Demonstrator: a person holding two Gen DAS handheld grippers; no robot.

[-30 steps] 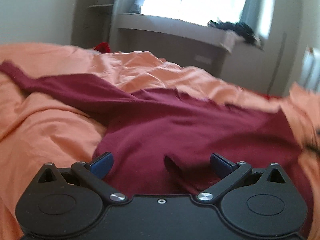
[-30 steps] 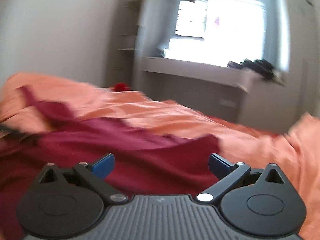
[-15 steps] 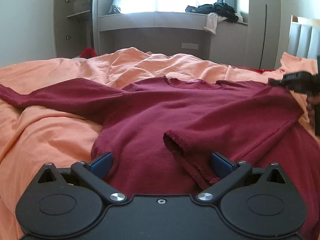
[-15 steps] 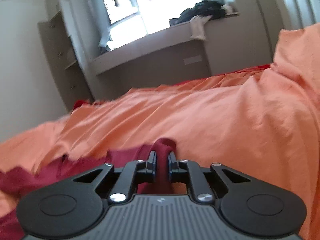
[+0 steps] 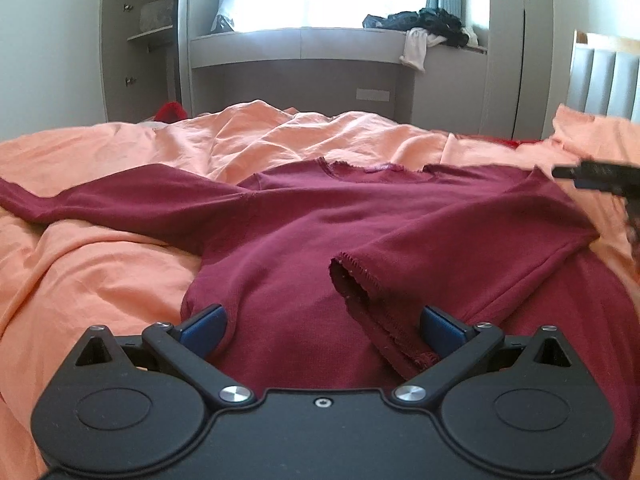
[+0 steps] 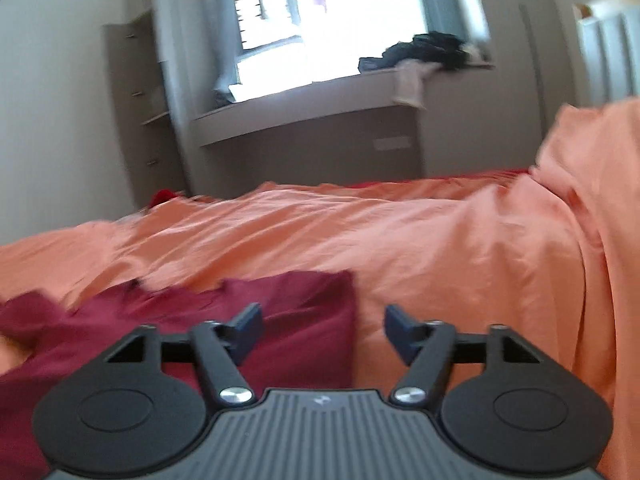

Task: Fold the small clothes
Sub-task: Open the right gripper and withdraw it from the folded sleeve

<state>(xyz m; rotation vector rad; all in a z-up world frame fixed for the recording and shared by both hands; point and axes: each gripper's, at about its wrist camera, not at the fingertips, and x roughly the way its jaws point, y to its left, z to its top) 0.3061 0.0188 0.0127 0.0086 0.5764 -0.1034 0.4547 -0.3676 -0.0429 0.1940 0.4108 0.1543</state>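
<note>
I find the maroon long-sleeved shirt (image 5: 304,224) spread flat on the orange bedcover (image 5: 100,280), one sleeve folded across its body. My left gripper (image 5: 322,326) hangs over the hem, jaws wide, gripping nothing. My right gripper (image 6: 322,330) has just been opening; its jaws stand apart above the shirt's folded edge, nothing between them, pads clear of cloth.

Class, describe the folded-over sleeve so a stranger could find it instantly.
Start at the orange bedspread. On it lies a dark red top. One sleeve is folded across its body, frayed cuff open; the other stretches out flat.
</note>
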